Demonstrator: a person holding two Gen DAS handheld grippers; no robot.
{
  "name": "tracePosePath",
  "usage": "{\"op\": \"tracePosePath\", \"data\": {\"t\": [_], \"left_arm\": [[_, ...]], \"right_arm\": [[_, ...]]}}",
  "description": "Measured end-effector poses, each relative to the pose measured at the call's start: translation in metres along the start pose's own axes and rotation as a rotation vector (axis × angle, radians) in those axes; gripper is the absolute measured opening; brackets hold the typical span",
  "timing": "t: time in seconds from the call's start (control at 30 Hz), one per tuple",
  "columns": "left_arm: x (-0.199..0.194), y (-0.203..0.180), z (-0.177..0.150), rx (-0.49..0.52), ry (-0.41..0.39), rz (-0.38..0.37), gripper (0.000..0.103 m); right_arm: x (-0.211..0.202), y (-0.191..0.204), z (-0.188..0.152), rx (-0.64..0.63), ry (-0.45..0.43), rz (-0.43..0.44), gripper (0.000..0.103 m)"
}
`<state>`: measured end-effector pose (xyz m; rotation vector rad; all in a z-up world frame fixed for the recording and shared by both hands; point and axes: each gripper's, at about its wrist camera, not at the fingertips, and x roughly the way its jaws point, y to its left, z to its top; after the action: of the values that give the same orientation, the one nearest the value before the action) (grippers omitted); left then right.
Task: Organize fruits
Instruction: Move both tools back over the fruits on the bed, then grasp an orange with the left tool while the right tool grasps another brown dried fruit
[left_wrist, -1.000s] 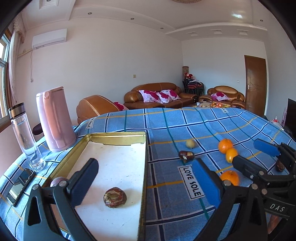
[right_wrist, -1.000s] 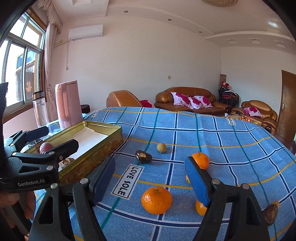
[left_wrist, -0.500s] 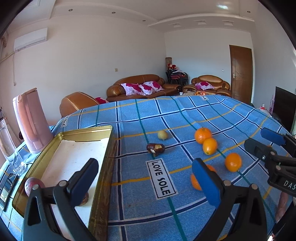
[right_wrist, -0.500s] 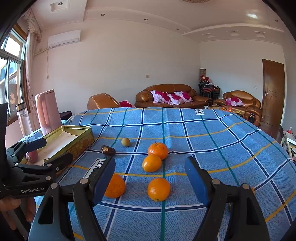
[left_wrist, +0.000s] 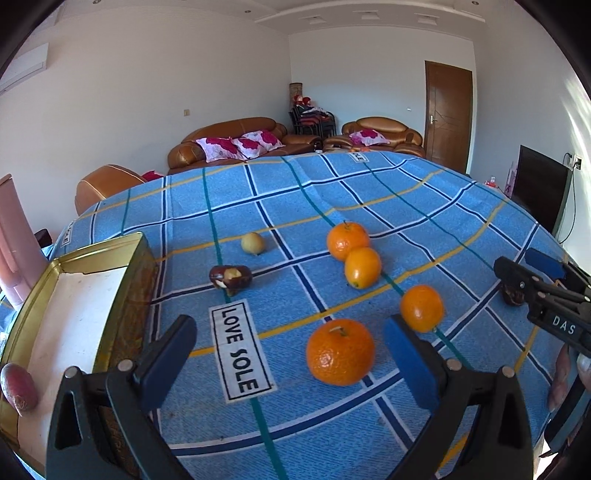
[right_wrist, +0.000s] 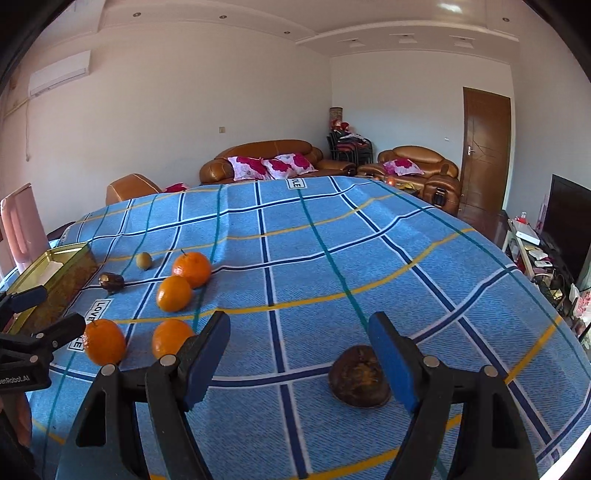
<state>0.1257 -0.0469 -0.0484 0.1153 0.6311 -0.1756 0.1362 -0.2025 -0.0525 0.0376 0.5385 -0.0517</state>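
1. Both jaws stand wide open and hold nothing: left gripper (left_wrist: 288, 360), right gripper (right_wrist: 299, 354).
2. Nearest orange (left_wrist: 340, 352) lies lower centre on the cloth (left_wrist: 369, 192); a brown fruit (right_wrist: 358, 380) sits lower right by the right gripper.
3. Probably light, firm, prone to rolling; pinch across its middle.

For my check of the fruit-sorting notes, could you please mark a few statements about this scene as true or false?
1. Four oranges lie on the blue checked cloth. True.
2. The left gripper holds an orange. False: its jaws are open and empty.
3. A reddish fruit lies in the gold tray. True.
4. The brown fruit near the right gripper is clamped. False: it lies free on the cloth by one jaw.
5. The tray is full of oranges. False: none are seen in it.
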Motion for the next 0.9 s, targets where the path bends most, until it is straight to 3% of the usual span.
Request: {"op": "tracePosePath", "data": {"t": [0.4,0.5,0.9], "left_arm": [[0.022,-0.015,0.002,0.053,0.103,-0.056,0.098],[0.029,-0.011,0.002,0.035,0.129,-0.069,0.092],[0.041,-0.009,0.000,0.025,0.187,-0.079,0.081]], "right_arm": [[0.016,-0.018,-0.004,0.009,0.127,0.000,0.072],[0.017,-0.023,-0.005,0.026,0.143,0.009,0.071],[0.029,-0.031,-0.007,0.070,0.209,0.048,0.054]]}}
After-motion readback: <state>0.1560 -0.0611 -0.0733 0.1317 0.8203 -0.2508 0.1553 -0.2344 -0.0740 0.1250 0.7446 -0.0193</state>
